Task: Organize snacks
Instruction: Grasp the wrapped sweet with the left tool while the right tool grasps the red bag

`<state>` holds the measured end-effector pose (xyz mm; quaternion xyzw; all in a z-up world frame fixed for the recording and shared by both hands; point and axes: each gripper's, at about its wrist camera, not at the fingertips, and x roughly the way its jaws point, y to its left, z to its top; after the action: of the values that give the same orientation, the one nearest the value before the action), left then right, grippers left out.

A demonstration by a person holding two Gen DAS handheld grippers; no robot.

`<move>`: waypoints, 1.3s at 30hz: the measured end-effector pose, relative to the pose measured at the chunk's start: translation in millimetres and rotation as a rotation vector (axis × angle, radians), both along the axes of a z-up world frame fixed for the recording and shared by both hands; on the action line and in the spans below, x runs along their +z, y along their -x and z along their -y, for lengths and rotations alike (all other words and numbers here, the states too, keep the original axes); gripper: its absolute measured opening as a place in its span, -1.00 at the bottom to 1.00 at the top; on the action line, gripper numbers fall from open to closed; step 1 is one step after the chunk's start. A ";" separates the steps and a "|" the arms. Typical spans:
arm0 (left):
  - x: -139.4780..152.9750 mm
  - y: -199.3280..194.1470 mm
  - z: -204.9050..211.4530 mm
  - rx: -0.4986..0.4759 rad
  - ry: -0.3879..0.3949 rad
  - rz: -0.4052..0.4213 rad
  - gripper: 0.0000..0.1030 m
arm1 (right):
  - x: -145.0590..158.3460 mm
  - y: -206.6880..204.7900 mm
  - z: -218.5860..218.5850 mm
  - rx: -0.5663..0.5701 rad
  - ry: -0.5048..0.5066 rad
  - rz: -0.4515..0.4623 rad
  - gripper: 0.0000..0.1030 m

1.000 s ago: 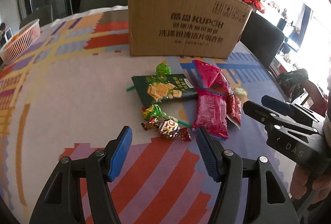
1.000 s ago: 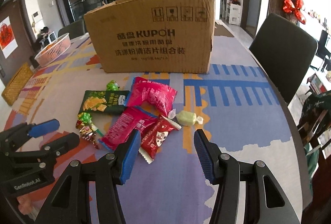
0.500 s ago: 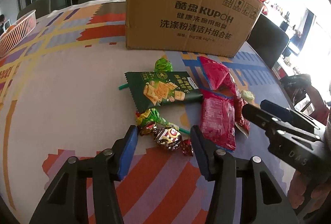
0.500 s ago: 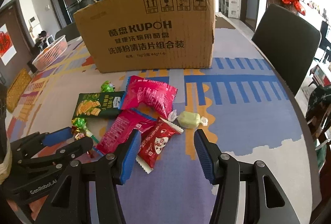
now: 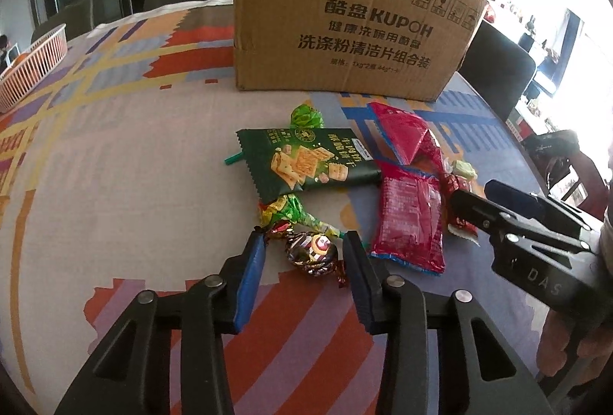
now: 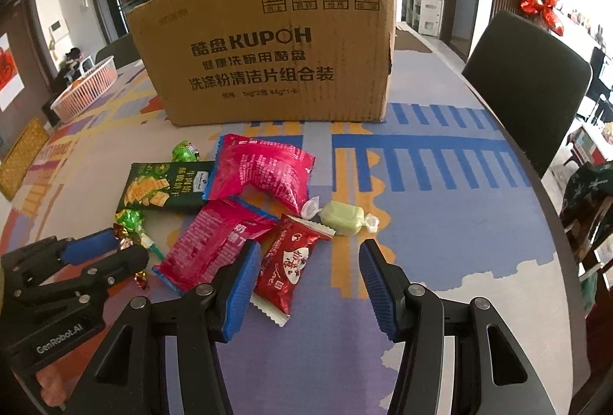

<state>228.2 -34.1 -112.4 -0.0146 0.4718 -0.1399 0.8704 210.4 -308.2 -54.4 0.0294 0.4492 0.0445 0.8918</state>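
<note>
On the table, the left hand-held gripper (image 5: 302,254) stood apart around a foil-wrapped chocolate (image 5: 312,252), whose slick twisted wrapper could have squirted free

The left tongs (image 5: 304,258) sit low over the bench, blue pads (image 5: 251,277) parted, seemingly just short of pinching. The right tongs (image 6: 308,279) hover beside them, spread wide, with bare fingers (image 5: 555,342) wrapped around the handle.
</note>
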 end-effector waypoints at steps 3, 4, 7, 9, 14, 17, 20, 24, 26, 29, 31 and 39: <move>-1.2 -1.1 0.3 0.008 0.003 -0.001 -0.28 | -1.6 -1.4 -1.6 0.004 -0.005 -0.003 0.06; -1.3 -1.0 0.7 0.007 0.001 0.000 -0.29 | -1.5 -2.2 -3.1 0.004 -0.001 -0.003 0.05; -1.3 -1.2 3.0 0.003 -0.002 -0.002 -0.37 | -3.9 -3.9 -5.4 0.012 -0.004 -0.009 0.00; -0.8 -0.8 3.7 -0.001 0.002 -0.006 -0.45 | -6.5 -4.6 -5.7 0.020 -0.004 -0.024 -0.07; -0.2 0.9 6.5 -0.002 -0.014 0.003 -0.46 | -8.4 -6.3 -1.4 -0.004 0.000 -0.036 -0.35; 0.0 1.3 5.1 0.000 -0.011 0.000 -0.47 | -10.5 -7.8 -2.5 -0.005 0.027 -0.029 -0.51; 2.7 4.3 3.9 0.005 -0.013 0.007 -0.47 | -10.4 -6.8 -0.5 0.000 0.019 -0.037 -0.54; 11.3 12.1 3.1 0.003 -0.008 0.030 -0.47 | -6.6 -0.2 0.6 0.000 0.002 -0.037 -0.54; 16.4 15.7 3.0 0.001 -0.007 0.043 -0.47 | -1.8 4.4 -1.0 0.007 0.000 -0.028 -0.54; 25.3 20.3 2.6 0.003 0.004 0.055 -0.47 | 7.6 12.1 -2.6 0.014 -0.007 -0.009 -0.54; 31.9 23.1 2.4 0.003 0.009 0.064 -0.47 | 16.5 17.6 -3.0 0.018 -0.020 0.005 -0.54; 73.9 26.9 6.9 -0.004 0.019 0.149 -0.47 | 55.2 28.5 -3.8 0.055 -0.048 0.093 -0.54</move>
<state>201.2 -41.0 -38.5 -0.0113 0.4043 -0.1469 0.9027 182.0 -304.4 0.8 0.0363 0.4068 0.0808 0.9092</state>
